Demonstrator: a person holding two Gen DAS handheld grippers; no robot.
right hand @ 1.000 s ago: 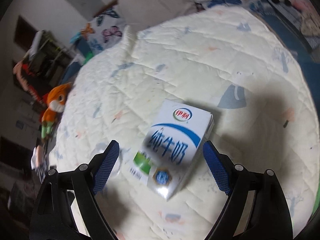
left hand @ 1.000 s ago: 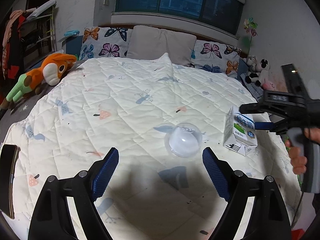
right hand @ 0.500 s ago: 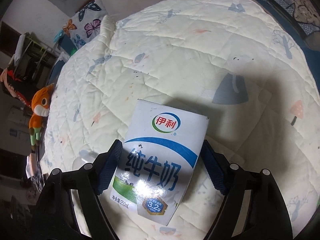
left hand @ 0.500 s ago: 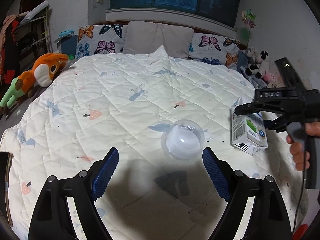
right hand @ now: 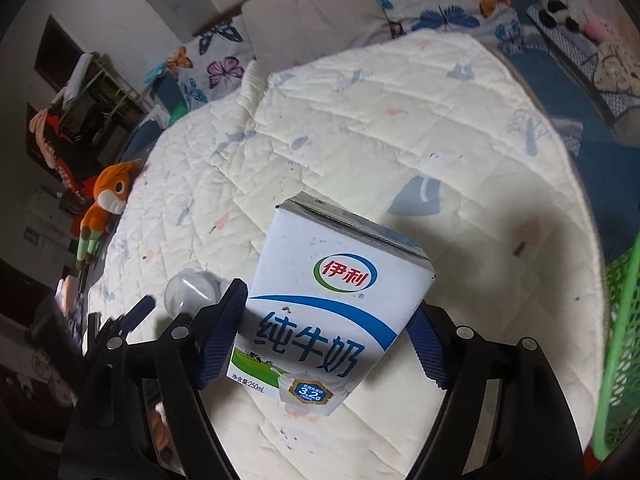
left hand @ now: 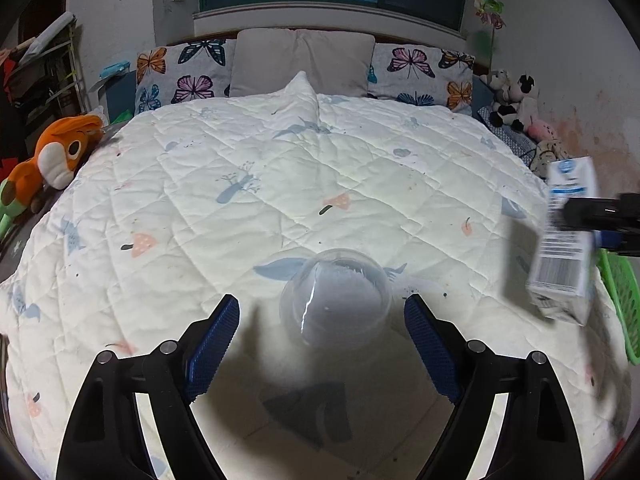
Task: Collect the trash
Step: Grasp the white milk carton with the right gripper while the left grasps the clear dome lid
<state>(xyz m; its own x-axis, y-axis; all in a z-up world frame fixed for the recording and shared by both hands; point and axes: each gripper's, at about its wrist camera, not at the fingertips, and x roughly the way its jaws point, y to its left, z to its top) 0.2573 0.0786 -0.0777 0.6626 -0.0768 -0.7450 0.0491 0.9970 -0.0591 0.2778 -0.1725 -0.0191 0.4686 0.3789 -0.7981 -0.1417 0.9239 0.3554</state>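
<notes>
- Lying at the bed's nine o'clock edge, an orange plush toy (left hand: 56,156) rests beside the quilt (left hand: 280,184).
- Left gripper (left hand: 322,344) hangs with jaws apart, the clear plastic dome (left hand: 336,300) between them, untouched.
- Right gripper (right hand: 326,338), jaws having just closed, clamps the milk carton (right hand: 332,304), lifted at three o'clock, near the green basket (left hand: 622,300).

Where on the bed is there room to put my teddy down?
The quilt is bare between the grey pillow and the clear plastic dome, and across to the orange plush toy. It is crowded near the front: the left gripper straddles the dome, and the right gripper holds the milk carton beside the green basket.
</notes>
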